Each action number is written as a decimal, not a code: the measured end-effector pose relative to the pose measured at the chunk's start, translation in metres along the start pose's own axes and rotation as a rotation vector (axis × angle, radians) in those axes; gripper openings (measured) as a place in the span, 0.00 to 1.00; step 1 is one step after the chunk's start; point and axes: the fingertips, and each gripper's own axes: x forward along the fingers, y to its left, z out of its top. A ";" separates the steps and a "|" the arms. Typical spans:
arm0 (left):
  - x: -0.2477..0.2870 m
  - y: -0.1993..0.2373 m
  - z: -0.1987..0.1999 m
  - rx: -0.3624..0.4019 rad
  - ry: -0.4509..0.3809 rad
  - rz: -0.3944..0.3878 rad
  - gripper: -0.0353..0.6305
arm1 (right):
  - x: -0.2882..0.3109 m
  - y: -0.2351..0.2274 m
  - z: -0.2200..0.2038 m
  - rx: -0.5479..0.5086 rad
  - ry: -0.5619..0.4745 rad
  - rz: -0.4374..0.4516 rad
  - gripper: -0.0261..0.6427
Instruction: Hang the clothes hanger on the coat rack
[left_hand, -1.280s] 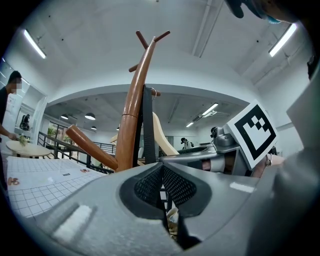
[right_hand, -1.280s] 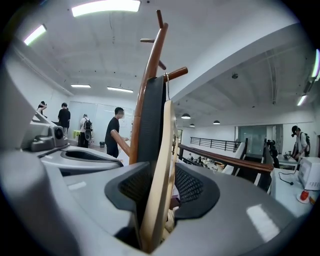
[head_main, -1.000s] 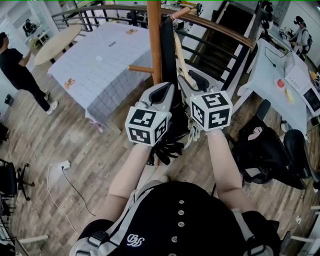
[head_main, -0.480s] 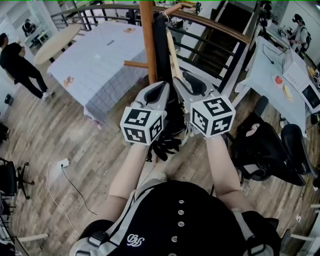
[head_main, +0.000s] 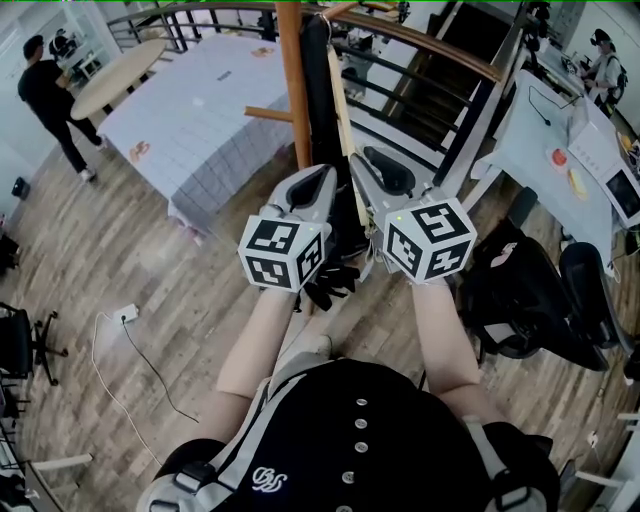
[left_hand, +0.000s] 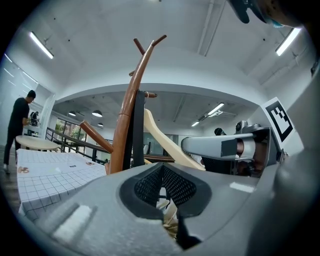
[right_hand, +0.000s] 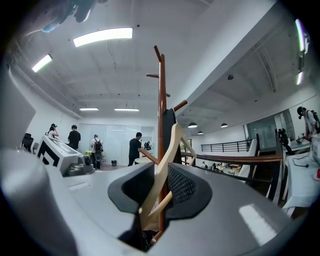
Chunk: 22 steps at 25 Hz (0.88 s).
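Note:
The brown wooden coat rack stands straight ahead, with a black garment hanging on it. A pale wooden clothes hanger slants from the rack's top down to my right gripper. In the right gripper view one end of the hanger runs between the closing jaws, and both pads touch it. The rack's pole rises just behind. My left gripper is level beside the right one, close to the pole. Its pads meet at the tips and I see nothing pinched between them.
A white gridded table and a round table stand to the left behind the rack. One person in black walks there. A dark railing and stairwell lie behind. Black office chairs and a desk are on the right.
The rack and hanger have slid left in the head view as both grippers shifted. The person at the left has walked farther away.

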 end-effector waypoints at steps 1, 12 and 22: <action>-0.002 -0.002 -0.001 0.000 0.003 0.002 0.06 | -0.001 0.000 -0.002 0.004 0.003 0.001 0.15; -0.023 -0.022 -0.013 -0.008 0.021 0.013 0.06 | -0.031 0.014 -0.015 0.022 -0.012 0.009 0.04; -0.037 -0.043 -0.030 -0.026 0.032 0.014 0.06 | -0.057 0.019 -0.037 0.049 0.003 -0.006 0.04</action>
